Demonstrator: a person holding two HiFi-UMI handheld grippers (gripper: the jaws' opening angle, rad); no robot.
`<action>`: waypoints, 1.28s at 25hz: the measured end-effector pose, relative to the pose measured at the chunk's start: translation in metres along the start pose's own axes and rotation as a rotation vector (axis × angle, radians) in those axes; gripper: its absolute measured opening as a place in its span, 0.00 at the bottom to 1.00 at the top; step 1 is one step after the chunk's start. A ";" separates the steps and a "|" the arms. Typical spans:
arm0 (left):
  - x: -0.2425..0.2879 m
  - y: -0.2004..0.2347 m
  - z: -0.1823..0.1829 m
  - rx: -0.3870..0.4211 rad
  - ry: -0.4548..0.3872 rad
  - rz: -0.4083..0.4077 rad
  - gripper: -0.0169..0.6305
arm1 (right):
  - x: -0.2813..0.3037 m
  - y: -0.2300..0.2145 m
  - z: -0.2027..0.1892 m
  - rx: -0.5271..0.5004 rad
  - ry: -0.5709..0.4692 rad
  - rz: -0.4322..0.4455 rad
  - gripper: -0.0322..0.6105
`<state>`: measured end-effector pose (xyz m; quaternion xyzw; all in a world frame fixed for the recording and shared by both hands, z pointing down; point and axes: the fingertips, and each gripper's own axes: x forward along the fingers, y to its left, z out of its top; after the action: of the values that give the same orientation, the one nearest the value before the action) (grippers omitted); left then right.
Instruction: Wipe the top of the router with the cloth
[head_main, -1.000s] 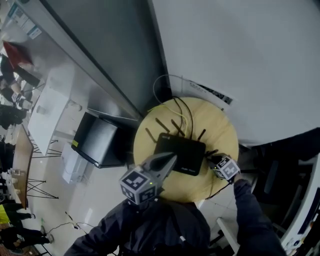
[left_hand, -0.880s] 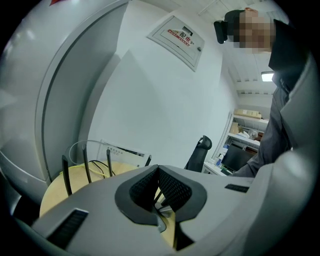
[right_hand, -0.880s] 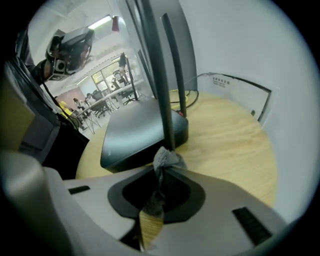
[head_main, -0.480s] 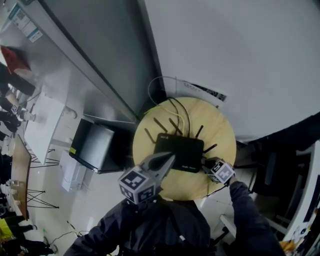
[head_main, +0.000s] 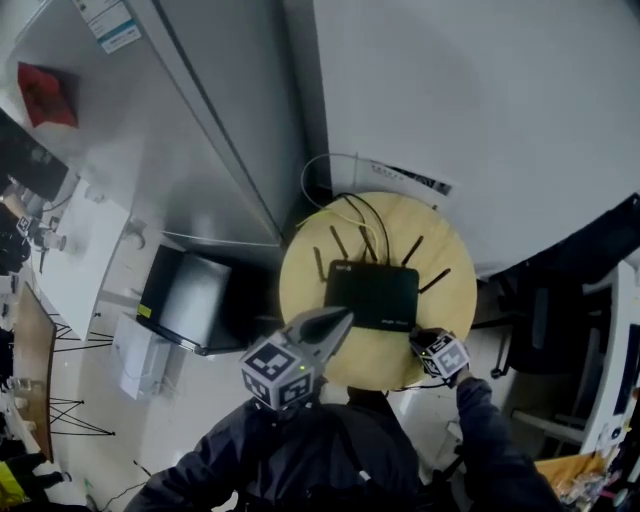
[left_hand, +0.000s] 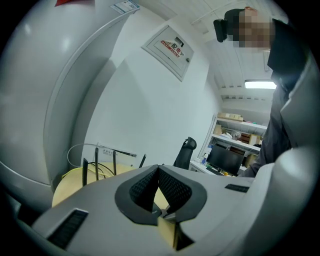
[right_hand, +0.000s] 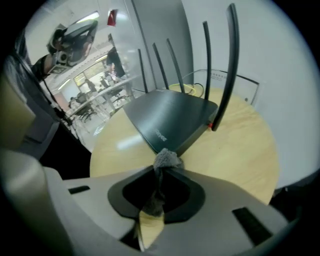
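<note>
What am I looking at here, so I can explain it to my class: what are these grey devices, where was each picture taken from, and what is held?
No robot: a person holds a two-jaw gripper in each hand. One picture looks down from a head camera; the other two come from cameras riding on the grippers. A black router sits on a round wooden table. The right gripper pinches a grey cloth near the router's corner; the left gripper is shut and empty.

Lower centre, the left gripper (head_main: 343, 316) is closed empty; lower right, the right gripper (head_main: 420, 340) pinches the cloth (right_hand: 166, 160).
</note>
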<state>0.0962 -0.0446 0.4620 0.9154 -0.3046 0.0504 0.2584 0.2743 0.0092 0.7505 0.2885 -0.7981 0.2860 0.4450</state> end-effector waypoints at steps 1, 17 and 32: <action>-0.011 0.002 -0.001 0.002 -0.001 0.000 0.03 | 0.001 0.001 0.001 0.051 -0.007 -0.038 0.16; -0.144 0.005 -0.017 0.031 -0.003 -0.054 0.03 | 0.032 0.121 0.096 0.178 -0.204 -0.139 0.16; -0.145 -0.034 -0.045 0.007 0.025 -0.140 0.03 | -0.101 0.195 0.110 0.249 -0.550 -0.204 0.16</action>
<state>0.0014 0.0783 0.4496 0.9347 -0.2363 0.0448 0.2619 0.1191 0.0827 0.5746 0.4861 -0.8142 0.2465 0.2000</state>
